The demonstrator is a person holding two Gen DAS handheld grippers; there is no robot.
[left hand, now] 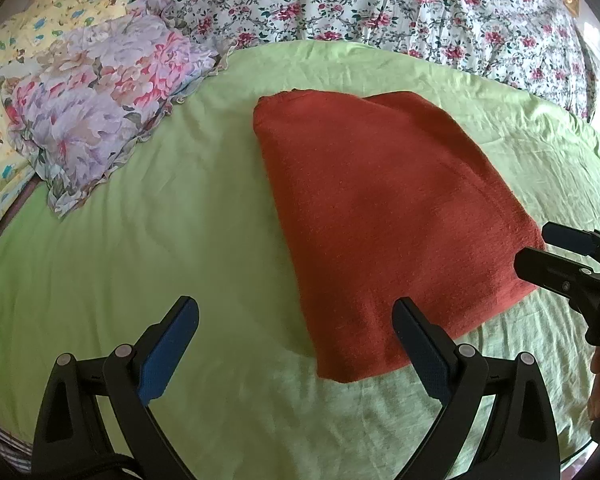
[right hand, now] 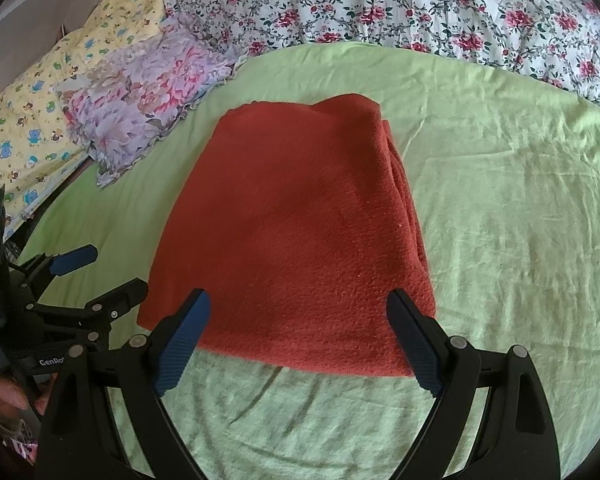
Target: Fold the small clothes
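Note:
A rust-red knitted garment (left hand: 384,216) lies folded into a flat rectangle on the green bed sheet (left hand: 140,248); it also shows in the right wrist view (right hand: 292,240). My left gripper (left hand: 296,320) is open and empty, hovering at the garment's near left corner. My right gripper (right hand: 300,312) is open and empty, straddling the garment's near edge. The right gripper shows at the right edge of the left wrist view (left hand: 540,248), and the left gripper shows at the left of the right wrist view (right hand: 108,272).
A folded pastel floral cloth (left hand: 100,112) lies at the left of the sheet, also in the right wrist view (right hand: 148,96). A yellow cartoon-print pillow (left hand: 24,40) lies beyond it. A red-flowered white quilt (left hand: 380,4) runs along the far side.

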